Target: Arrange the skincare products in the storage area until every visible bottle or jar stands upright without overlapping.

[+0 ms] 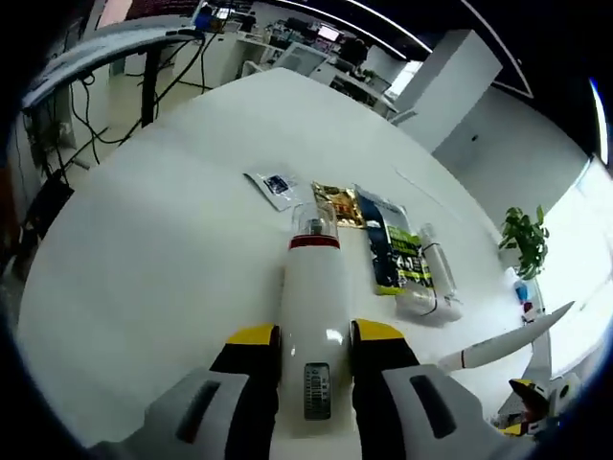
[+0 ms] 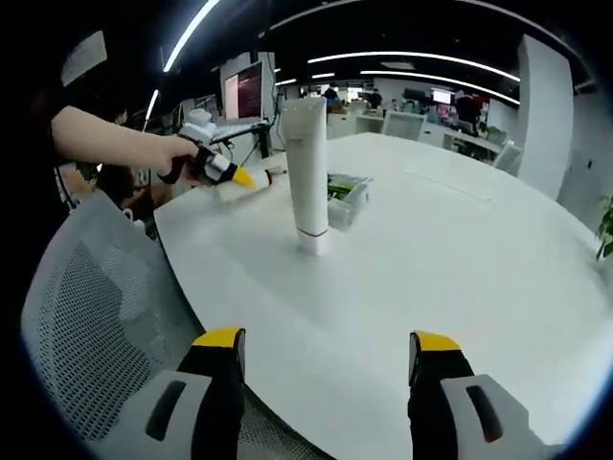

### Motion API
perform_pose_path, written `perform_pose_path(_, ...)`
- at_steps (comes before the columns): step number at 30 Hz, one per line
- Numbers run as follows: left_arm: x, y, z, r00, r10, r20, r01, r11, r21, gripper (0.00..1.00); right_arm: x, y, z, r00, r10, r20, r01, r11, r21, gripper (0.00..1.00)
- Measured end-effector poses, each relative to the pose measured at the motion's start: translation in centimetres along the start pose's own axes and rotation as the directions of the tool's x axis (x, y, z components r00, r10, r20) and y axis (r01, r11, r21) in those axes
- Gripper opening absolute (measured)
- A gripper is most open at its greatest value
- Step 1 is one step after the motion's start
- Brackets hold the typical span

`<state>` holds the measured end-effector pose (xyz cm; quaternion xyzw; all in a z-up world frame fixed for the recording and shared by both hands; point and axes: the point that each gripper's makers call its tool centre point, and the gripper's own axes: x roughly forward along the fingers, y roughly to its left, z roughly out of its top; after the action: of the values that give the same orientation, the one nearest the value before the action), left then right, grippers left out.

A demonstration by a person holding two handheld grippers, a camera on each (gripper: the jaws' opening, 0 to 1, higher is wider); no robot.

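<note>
My left gripper [image 1: 316, 337] is shut on a white bottle [image 1: 312, 297] with a red band and a clear cap, held above the white table [image 1: 172, 249] and pointing forward along the jaws. Beyond it lie a small sachet [image 1: 276, 186], a gold packet [image 1: 337, 204], a blue-green packet [image 1: 395, 251] and a clear bottle [image 1: 436, 276] on its side. A white tube [image 2: 305, 172] stands upright on its cap mid-table. My right gripper [image 2: 328, 345] is open near the table's edge, well short of the tube. A hand holds the left gripper [image 2: 222, 171] beyond and to the left of the tube.
A grey mesh chair [image 2: 91, 287] stands against the table's edge at the left of the right gripper view. A green packet [image 2: 347, 187] lies just behind the tube. A potted plant [image 1: 525, 240] stands beyond the table's far side. Desks and monitors fill the background.
</note>
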<state>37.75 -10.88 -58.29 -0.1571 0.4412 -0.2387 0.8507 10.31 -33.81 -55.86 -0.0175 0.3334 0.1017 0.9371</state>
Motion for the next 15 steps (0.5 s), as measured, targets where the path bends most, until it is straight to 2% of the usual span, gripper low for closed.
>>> perform_pose_path(3, -1.2, -1.3, -0.6, 1.000, -0.022, 0.004, 0.022, 1.000, -0.007, 0.27, 0.1, 0.0, 0.0, 1.000, 0.000, -0.001, 0.000, 1.000, -0.008, 0.73)
perform_pose_path(5, -1.1, -1.1, -0.5, 1.000, -0.029, 0.001, 0.029, 1.000, -0.006, 0.27, 0.0, -0.1, 0.2, 1.000, -0.002, 0.004, 0.002, 1.000, -0.008, 0.73)
perform_pose_path(9, -1.3, -0.3, -1.8, 0.999, -0.020, -0.036, 0.021, 0.999, 0.032, 0.27, -0.2, -0.5, 0.4, 1.000, -0.017, 0.014, 0.017, 1.000, -0.004, 0.73)
perform_pose_path(12, -1.4, 0.7, -2.8, 0.997, 0.018, -0.076, -0.009, 0.993, 0.122, 0.27, -0.2, -0.6, 0.3, 1.000, -0.021, 0.015, 0.021, 1.000, -0.002, 0.73)
perform_pose_path(14, -1.9, 0.6, -3.6, 0.993, 0.050, -0.109, -0.024, 0.974, 0.224, 0.27, -0.2, -0.6, 0.3, 1.000, -0.024, 0.013, 0.024, 1.000, -0.005, 0.73)
perform_pose_path(15, -1.8, 1.4, -3.8, 0.988, 0.068, -0.141, -0.027, 0.960, 0.279, 0.27, -0.3, -0.6, 0.3, 1.000, -0.026, 0.012, 0.026, 1.000, -0.006, 0.72)
